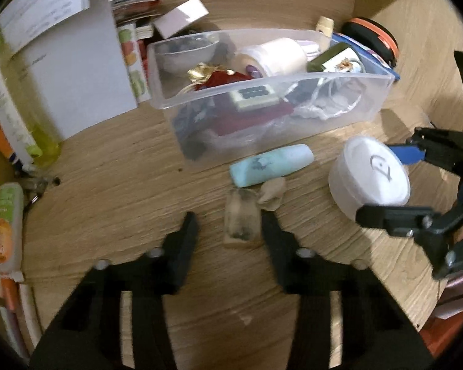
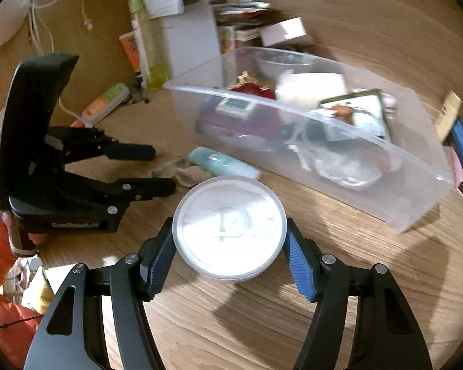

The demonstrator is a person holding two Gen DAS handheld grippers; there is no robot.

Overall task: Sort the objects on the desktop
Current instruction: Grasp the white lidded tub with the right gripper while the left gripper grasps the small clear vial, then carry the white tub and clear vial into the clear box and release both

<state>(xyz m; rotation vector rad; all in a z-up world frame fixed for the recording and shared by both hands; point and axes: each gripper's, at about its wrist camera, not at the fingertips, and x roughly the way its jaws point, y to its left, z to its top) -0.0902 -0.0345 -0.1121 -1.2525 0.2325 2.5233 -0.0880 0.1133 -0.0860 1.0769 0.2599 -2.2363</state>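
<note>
White jar (image 2: 230, 231) between right fingers (image 2: 302, 273)

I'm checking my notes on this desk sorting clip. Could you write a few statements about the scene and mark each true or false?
1. The right gripper grips the white round jar from both sides. True.
2. The white round jar sits inside the clear plastic bin. False: it stands on the wooden desk outside the bin.
3. The left gripper has a small clear bottle between its fingers. True.
4. The mint-green tube stands upright. False: it lies flat beside the bin.
</note>
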